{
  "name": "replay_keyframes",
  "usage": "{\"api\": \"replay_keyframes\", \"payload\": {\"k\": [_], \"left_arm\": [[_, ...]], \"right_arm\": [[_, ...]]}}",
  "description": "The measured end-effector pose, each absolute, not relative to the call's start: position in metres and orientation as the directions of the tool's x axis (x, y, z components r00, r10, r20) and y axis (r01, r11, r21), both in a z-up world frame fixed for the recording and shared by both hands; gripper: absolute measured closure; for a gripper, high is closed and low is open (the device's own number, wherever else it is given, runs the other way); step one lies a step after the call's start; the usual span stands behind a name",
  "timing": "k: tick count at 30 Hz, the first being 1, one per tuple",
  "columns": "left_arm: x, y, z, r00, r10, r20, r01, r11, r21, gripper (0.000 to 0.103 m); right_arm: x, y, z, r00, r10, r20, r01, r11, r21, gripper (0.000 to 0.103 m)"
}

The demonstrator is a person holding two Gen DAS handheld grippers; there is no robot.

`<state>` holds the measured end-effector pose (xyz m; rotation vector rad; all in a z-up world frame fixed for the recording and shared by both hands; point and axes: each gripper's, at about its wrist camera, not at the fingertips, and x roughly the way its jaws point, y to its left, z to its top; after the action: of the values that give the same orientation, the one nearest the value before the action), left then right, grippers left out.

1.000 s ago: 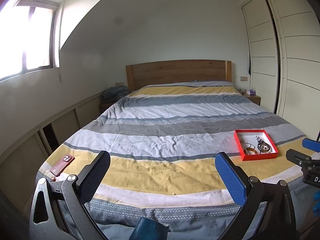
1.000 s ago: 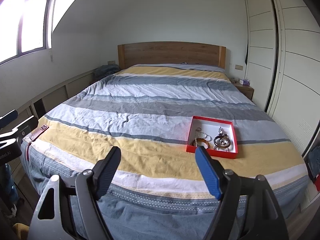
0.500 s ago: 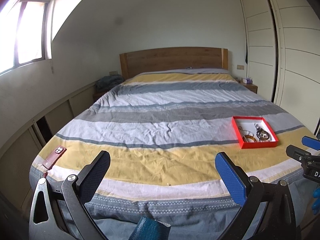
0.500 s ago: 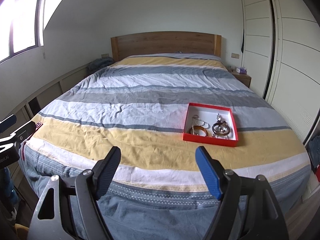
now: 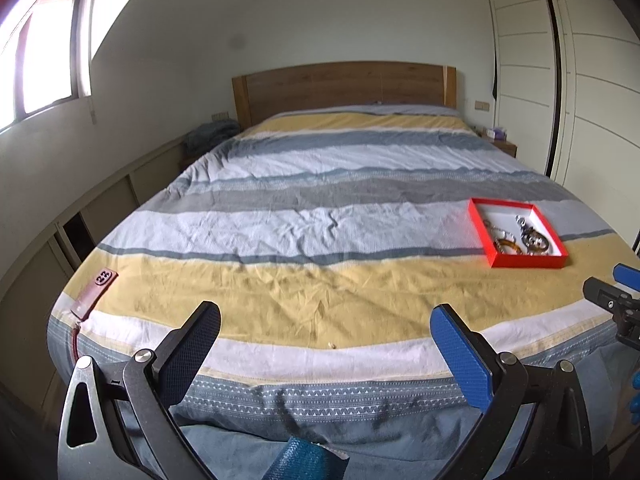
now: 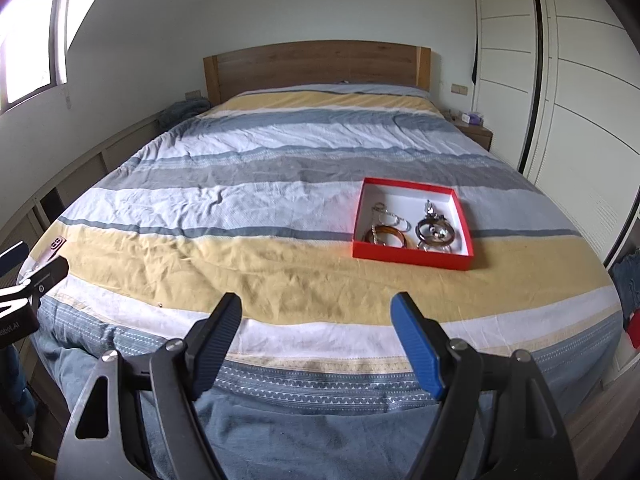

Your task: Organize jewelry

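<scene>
A red tray (image 6: pixel 412 257) with a white floor lies on the striped bed cover, right of centre in the right wrist view and at the right (image 5: pixel 528 261) in the left wrist view. Inside it lie an amber bangle (image 6: pixel 387 237), a silvery chain bracelet (image 6: pixel 390 216) and a dark ring-shaped piece with shiny stones (image 6: pixel 435 232). My right gripper (image 6: pixel 316 316) hangs open over the foot of the bed, short of the tray, with nothing between its fingers. My left gripper (image 5: pixel 326 326) is open too, farther left, also empty.
A phone in a reddish case (image 5: pixel 95 289) lies at the bed's front left corner. A wooden headboard (image 6: pixel 316 65) stands at the far end, a nightstand (image 6: pixel 474 132) beside it. White wardrobe doors (image 6: pixel 580 92) line the right side, low cabinets (image 5: pixel 48 248) the left.
Both grippers have sunk and tipped downward toward the foot of the bed, so the tray and cover look nearer and larger. Their jaws keep the same width.
</scene>
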<state>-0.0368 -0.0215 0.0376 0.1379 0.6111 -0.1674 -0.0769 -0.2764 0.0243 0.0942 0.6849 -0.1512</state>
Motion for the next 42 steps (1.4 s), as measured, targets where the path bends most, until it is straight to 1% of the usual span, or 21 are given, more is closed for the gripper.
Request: {"api": "replay_keyframes", "payload": {"k": [12,42], "left_arm": [[-0.018,-0.032,0.008,0.754,-0.118,-0.646,0.216,0.973,0.075,0.000],[0.021,-0.037,-0.041,0.663,-0.107,-0.741,0.223,0.973,0.059,0.000]], "right_arm": [[-0.064,-0.289,-0.002,0.722,-0.120,-0.681,0.206,0.977,0.046,0.027],[-0.031,-0.302,-0.048,0.633,-0.110,-0.767,0.229,0.972,0.050,0.027]]}}
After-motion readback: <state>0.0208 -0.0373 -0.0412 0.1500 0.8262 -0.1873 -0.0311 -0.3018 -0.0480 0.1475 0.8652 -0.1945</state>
